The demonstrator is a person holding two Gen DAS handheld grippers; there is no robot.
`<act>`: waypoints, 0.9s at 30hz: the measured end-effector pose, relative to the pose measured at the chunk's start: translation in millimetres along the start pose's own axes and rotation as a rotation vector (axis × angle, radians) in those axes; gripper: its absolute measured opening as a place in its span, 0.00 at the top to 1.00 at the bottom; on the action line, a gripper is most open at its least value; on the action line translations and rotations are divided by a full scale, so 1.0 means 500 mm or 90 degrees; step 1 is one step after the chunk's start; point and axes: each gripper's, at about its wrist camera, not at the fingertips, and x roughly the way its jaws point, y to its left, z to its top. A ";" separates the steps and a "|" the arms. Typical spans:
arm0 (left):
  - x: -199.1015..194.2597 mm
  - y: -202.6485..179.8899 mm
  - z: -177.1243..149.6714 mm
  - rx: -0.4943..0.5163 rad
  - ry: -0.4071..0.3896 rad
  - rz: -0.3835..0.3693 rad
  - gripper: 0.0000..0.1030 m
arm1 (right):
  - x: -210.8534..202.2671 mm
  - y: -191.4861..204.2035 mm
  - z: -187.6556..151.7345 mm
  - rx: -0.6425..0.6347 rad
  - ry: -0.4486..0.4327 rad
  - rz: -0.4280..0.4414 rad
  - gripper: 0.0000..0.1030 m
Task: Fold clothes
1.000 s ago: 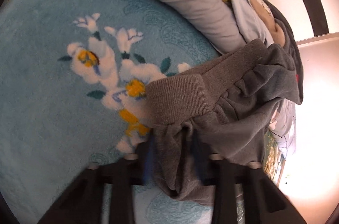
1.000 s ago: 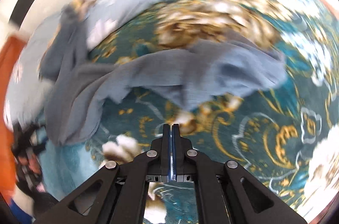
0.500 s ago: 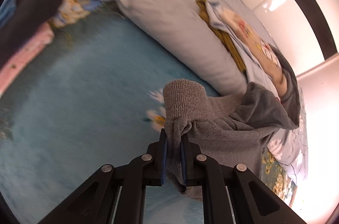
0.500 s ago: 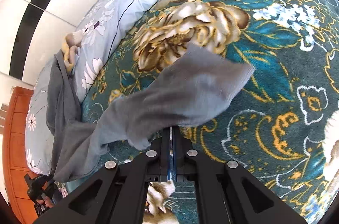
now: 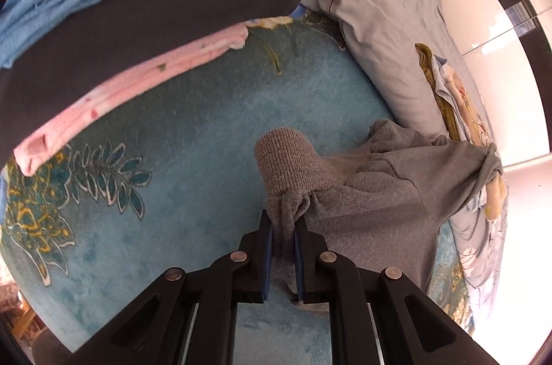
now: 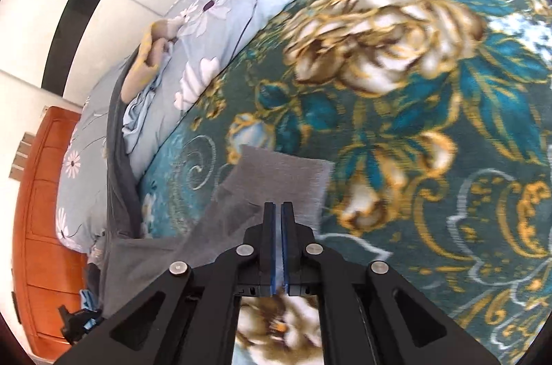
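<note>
The left hand-held gripper [image 5: 283, 227] is clamped narrow on a bunched fold of the grey garment [image 5: 372, 203], just below its ribbed cuff [image 5: 289, 165], which stands up ahead of the fingertips. The rest of the garment trails off to the right across the teal floral blanket [image 5: 179, 158]. Ahead and to the left lies a stack of folded clothes [image 5: 138, 6]. The right hand-held gripper [image 6: 278, 209] is opening, its pads only a sliver apart in view; the garment's flat end [image 6: 283, 178] lies under and ahead of the tips, not pinched.
</note>
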 end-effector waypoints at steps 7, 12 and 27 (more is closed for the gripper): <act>0.007 -0.037 -0.009 0.056 0.022 0.020 0.77 | 0.069 0.085 0.019 -0.027 0.026 -0.019 0.48; 0.003 -0.037 -0.013 0.063 0.040 0.038 0.52 | 0.132 0.125 0.043 -0.021 0.061 -0.123 0.48; -0.074 0.030 -0.066 0.013 -0.008 -0.027 0.41 | 0.178 0.156 0.033 -0.034 0.107 -0.269 0.87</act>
